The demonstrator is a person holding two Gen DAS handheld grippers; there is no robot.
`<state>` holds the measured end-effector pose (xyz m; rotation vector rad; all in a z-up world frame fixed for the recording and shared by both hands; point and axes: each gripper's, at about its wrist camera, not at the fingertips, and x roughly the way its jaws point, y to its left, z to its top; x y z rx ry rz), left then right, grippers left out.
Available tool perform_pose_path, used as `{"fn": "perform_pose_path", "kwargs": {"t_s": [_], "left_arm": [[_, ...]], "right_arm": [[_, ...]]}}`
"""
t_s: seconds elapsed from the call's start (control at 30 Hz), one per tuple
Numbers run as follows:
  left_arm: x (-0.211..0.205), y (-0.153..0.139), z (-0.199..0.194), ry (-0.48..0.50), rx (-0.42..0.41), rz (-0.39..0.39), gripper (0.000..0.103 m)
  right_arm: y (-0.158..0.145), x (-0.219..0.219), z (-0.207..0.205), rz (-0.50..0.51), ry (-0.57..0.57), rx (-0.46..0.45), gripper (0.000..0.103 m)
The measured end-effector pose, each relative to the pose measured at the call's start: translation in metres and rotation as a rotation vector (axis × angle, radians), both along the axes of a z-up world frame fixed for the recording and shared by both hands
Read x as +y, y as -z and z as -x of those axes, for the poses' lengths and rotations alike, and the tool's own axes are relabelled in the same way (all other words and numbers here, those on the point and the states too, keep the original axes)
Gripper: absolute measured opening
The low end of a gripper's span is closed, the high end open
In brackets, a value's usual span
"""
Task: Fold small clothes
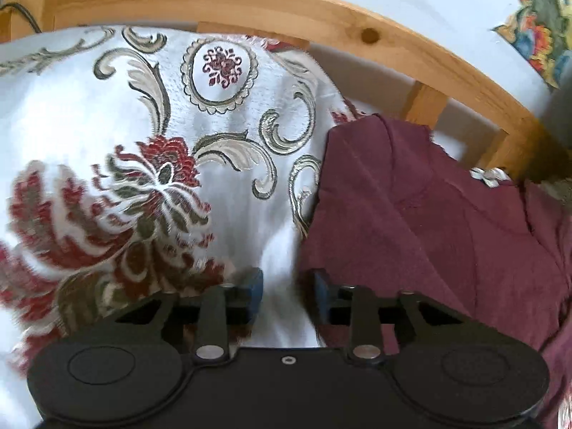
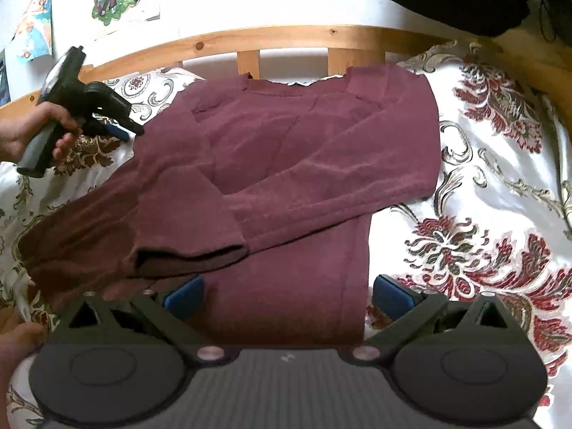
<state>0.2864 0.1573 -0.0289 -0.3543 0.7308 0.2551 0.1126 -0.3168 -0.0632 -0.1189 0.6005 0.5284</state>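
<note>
With both sleeves already across the maroon shirt (image 2: 286, 164), the wide-open, empty right gripper (image 2: 286, 295) should take the bottom hem evenly, while the partly open left gripper (image 1: 287, 295) holds nothing.

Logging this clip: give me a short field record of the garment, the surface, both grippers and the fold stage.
garment: maroon long-sleeved top, sleeves folded across the body
surface: floral bedspread, wooden bed rail behind
left gripper: jaws apart, nothing between them, at the top's edge
right gripper: wide open over the hem, not gripping
fold stage: sleeves in, body not yet folded
</note>
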Motion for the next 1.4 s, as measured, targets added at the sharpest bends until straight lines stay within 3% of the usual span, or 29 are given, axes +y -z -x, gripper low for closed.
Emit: {"fn": "perform_pose_path", "kwargs": {"t_s": [0.1, 0.17, 0.33, 0.43, 0.7, 0.87, 1.0, 1.27, 1.37, 1.4], "left_arm": [[-0.015, -0.007, 0.027, 0.052, -0.016, -0.048, 0.051], [-0.026, -0.01, 0.05, 0.091, -0.042, -0.074, 0.071], [-0.052, -0.011, 0.117, 0.237, -0.09, -0.078, 0.09], [-0.063, -0.007, 0.152, 0.319, -0.101, -0.075, 0.099], [-0.077, 0.01, 0.21, 0.457, -0.064, -0.074, 0.102], [-0.09, 0.021, 0.22, 0.516, -0.034, -0.099, 0.102], [-0.109, 0.026, 0.219, 0.571, -0.027, -0.139, 0.102], [-0.145, 0.032, 0.203, 0.651, -0.026, -0.096, 0.102], [-0.162, 0.032, 0.198, 0.679, -0.044, -0.097, 0.102], [-0.167, 0.033, 0.196, 0.692, -0.048, -0.087, 0.102]], "right_arm": [[-0.003, 0.001, 0.003, 0.014, -0.001, -0.013, 0.103], [-0.004, 0.001, 0.005, 0.033, 0.0, -0.026, 0.103], [-0.01, 0.003, 0.014, 0.1, -0.032, -0.064, 0.103], [-0.015, 0.007, 0.026, 0.202, -0.074, -0.117, 0.103], [-0.013, 0.023, 0.071, 0.377, -0.248, -0.128, 0.103], [-0.004, 0.048, 0.086, 0.456, -0.301, -0.149, 0.103], [0.001, 0.057, 0.074, 0.438, -0.256, -0.12, 0.102], [0.003, 0.052, 0.053, 0.35, -0.179, -0.08, 0.102], [-0.004, 0.049, 0.052, 0.29, -0.18, -0.102, 0.091], [-0.006, 0.048, 0.052, 0.269, -0.188, -0.104, 0.083]]}}
